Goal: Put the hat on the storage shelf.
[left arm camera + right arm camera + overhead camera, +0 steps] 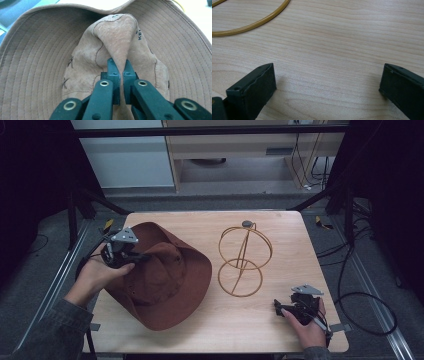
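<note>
On a pale wooden table [280,320] ringed by grey floor and dark frame posts, brown hat [165,275] lying at its left, crown fold pinched by the left gripper [119,65], gold wire stand [243,260] upright just right of it, right gripper [327,82] spread wide above bare wood at the near right corner.

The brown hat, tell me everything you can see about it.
The hat is rust-brown, soft and suede-like, with a wide floppy brim stitched in rings and a crumpled crown. It lies on the left half of the wooden table, beside a wire stand and apart from it. The left gripper is shut on a pinched fold of its crown.
</note>
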Demonstrator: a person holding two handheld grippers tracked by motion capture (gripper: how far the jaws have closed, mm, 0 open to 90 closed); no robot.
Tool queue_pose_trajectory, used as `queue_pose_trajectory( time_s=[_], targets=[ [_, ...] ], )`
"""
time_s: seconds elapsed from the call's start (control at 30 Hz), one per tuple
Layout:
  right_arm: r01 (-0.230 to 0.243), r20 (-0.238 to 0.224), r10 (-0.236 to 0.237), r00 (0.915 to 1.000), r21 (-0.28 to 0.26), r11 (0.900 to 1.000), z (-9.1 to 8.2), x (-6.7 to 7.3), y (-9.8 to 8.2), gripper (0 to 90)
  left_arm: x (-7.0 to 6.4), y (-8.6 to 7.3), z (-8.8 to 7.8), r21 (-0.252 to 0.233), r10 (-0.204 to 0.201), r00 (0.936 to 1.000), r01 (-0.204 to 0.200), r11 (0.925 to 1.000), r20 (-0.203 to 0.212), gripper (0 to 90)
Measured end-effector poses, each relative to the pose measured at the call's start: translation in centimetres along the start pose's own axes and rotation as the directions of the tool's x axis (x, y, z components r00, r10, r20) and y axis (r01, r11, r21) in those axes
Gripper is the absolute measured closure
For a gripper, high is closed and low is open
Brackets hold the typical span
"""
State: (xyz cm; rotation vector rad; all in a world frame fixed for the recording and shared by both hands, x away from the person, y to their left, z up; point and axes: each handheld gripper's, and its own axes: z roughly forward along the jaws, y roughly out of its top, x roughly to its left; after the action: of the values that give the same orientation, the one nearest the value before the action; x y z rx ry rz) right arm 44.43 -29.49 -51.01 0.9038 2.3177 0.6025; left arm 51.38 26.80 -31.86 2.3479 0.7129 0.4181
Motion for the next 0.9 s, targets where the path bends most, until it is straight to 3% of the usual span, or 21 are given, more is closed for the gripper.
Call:
queue_pose_trajectory(
  time_s=[0.53, 0.7, 0.73, 0.9],
  targets=[
    [0.0, 0.0, 0.0, 1.0, 0.0, 1.0, 0.0, 0.0, 0.0, 0.7, -0.7, 0.9, -4.4, -0.054, 0.054, 0.9984, -0.055, 0.9971, -0.018, 88.6],
    [0.0, 0.0, 0.0, 1.0, 0.0, 1.0, 0.0, 0.0, 0.0, 0.6, -1.0, 1.4, -6.3, -0.103, 0.065, 0.9974, -0.068, 0.9924, -0.03, 88.6],
    [-0.001, 0.0, 0.001, 1.0, 0.0, 1.0, 0.0, 0.0, 0.0, 0.6, -1.2, 1.8, -7.3, -0.125, 0.067, 0.9973, -0.07, 0.9896, -0.032, 88.7],
    [0.0, -0.001, 0.0, 1.0, -0.001, 1.0, 0.0, 0.0, 0.0, 0.6, -1.6, 2.4, -8.5, -0.142, 0.084, 0.9956, -0.089, 0.9859, -0.042, 88.6]
  ],
)
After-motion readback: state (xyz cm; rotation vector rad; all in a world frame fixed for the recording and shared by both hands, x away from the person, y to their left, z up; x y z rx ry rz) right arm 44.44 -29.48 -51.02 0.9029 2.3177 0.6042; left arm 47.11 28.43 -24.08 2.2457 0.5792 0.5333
